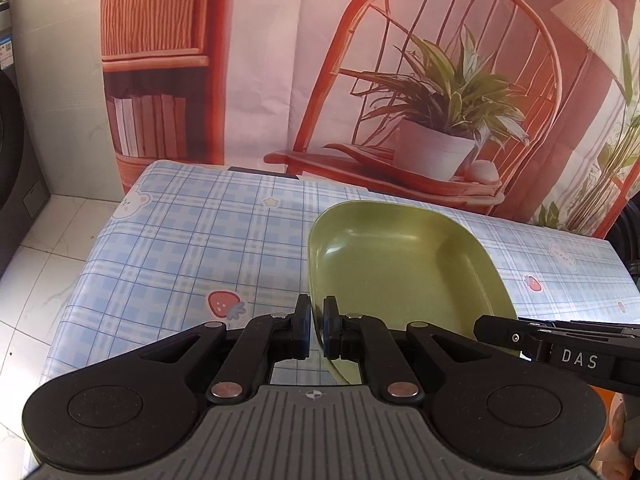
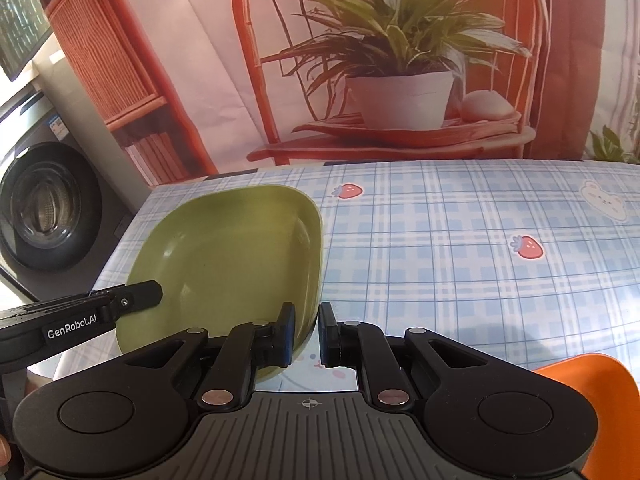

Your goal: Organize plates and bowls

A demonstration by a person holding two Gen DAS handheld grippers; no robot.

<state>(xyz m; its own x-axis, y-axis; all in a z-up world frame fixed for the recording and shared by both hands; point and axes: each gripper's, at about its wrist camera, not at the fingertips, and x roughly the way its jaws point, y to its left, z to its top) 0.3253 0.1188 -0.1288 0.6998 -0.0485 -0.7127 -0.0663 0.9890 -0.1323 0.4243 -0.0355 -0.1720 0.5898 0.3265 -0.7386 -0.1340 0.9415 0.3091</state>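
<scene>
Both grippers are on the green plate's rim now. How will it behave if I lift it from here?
The green plate looks rigid, so it probably won't flex. Its glossy surface suggests the rim may slip between the pads. The left gripper and right gripper each pinch a near edge, with most of the plate beyond them, so the far side may droop unless both rise together.

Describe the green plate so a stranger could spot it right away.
On the blue checked tablecloth, look toward its left half. The green plate sits there, squarish with rounded corners, both grippers at its near rim; the only other dish in view is orange.
</scene>
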